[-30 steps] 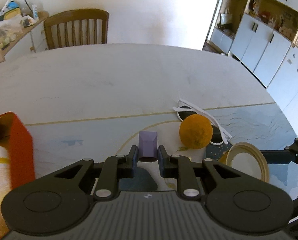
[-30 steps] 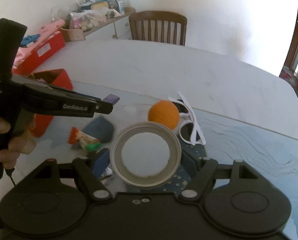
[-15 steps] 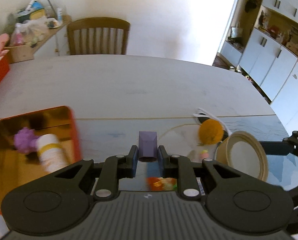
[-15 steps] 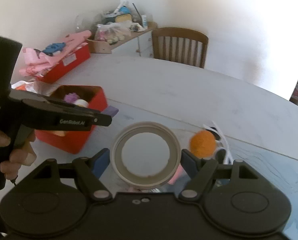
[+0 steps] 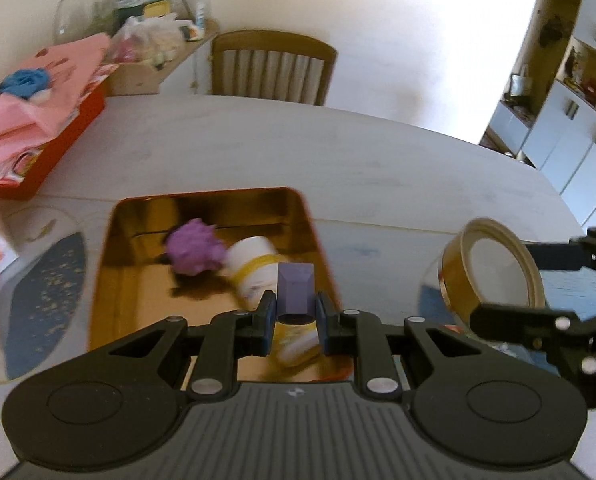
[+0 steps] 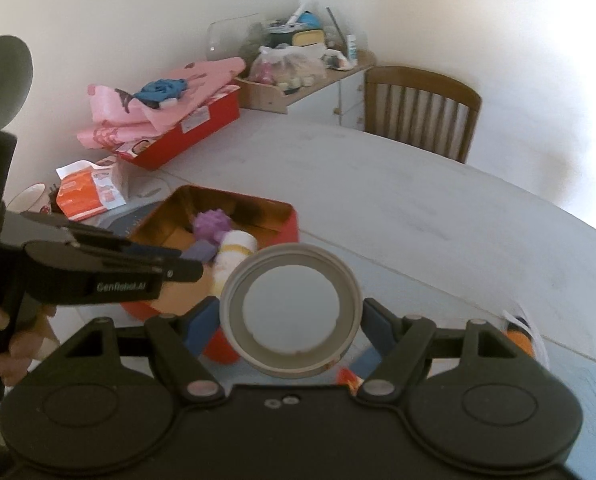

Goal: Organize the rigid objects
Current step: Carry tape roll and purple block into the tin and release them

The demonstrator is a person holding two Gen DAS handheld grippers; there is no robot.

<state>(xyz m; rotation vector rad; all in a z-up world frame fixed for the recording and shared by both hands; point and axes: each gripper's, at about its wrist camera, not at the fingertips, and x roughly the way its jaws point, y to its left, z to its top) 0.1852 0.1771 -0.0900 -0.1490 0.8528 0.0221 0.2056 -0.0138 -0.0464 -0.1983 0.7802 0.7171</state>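
My left gripper (image 5: 296, 314) is shut on a small purple block (image 5: 295, 290) and hangs over the near right corner of an open red tin box (image 5: 110, 240). Inside the box lie a purple spiky ball (image 5: 194, 248) and a white bottle with a yellow band (image 5: 254, 268). My right gripper (image 6: 290, 320) is shut on a round lid (image 6: 292, 312), gold-sided with a pale inside, held in the air just right of the box (image 6: 286, 220). In the right wrist view the left gripper (image 6: 186, 266) reaches in from the left with the purple block (image 6: 200, 252) over the box.
A red bin heaped with pink cloth (image 6: 178, 120) stands at the table's far left, with an orange-and-white packet (image 6: 90, 192) near it. A wooden chair (image 5: 270, 68) stands behind the table. An orange fruit (image 6: 520, 338) and white sunglasses lie at the right.
Both grippers have swung left with their loads. The red box has come from the left edge to under the left gripper; the orange and sunglasses have slid off to the right.
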